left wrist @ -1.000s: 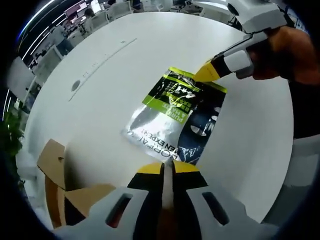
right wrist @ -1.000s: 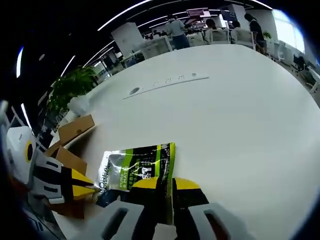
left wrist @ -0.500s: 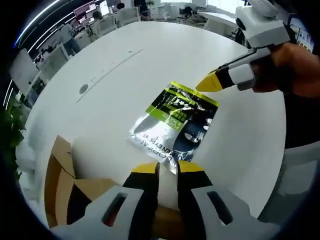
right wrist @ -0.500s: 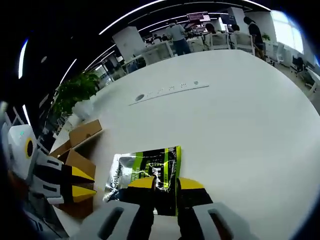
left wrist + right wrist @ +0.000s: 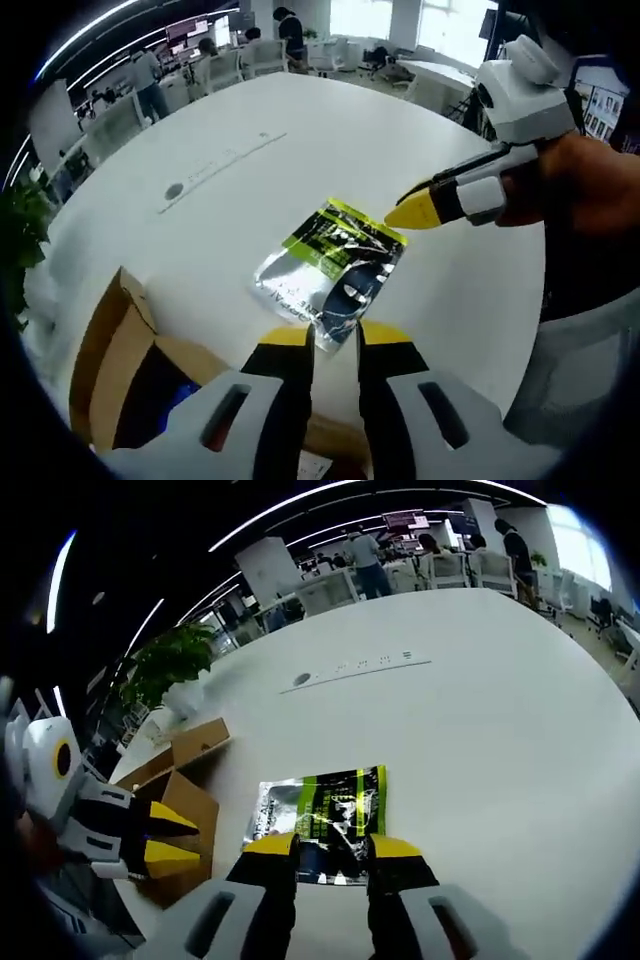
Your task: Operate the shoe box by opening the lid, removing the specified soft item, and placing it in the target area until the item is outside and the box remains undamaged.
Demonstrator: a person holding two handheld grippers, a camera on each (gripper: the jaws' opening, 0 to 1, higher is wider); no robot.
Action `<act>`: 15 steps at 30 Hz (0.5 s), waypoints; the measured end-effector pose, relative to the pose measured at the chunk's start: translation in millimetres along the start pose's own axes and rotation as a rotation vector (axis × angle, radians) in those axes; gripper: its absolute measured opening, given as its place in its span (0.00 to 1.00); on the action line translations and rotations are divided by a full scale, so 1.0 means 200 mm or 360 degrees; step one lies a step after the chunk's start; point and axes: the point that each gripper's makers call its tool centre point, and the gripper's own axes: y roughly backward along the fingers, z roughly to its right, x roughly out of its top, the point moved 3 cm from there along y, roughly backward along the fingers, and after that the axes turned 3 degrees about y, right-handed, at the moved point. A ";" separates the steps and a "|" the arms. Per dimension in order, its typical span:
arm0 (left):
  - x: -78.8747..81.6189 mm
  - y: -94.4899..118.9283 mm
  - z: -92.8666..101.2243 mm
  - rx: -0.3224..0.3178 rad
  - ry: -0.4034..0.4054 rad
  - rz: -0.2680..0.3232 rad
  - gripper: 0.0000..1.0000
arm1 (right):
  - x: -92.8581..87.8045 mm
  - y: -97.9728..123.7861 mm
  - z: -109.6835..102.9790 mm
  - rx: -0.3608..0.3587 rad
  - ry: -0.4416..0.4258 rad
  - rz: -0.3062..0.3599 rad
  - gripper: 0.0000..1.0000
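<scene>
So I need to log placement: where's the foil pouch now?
The foil pouch lies flat on the white table, beside the open cardboard box, ahead of both grippers' open jaws.

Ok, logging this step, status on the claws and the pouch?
Left claw open, right claw open, neither holding. Pouch flat on the white table, outside the shoe box. Nothing in the way.

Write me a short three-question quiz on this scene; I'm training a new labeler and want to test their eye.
1. True or false: the packet lies flat on the white table, outside the cardboard box.
2. The left gripper is: A) open, B) shut on the packet, C) shut on the box flap.
3. In the right gripper view, on which side of the packet does the box sit?

Key: 1 true; 2 A; 3 the left side.
</scene>
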 end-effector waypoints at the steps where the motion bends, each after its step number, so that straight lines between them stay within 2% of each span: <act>1: 0.00 0.01 0.00 -0.0008 0.0019 0.0014 0.16 | 0.00 0.01 -0.01 0.0003 -0.0001 0.0003 0.24; 15: -0.04 0.16 0.00 -0.0056 0.0062 0.0162 0.20 | -0.05 0.09 -0.12 0.0019 0.0008 0.0054 0.32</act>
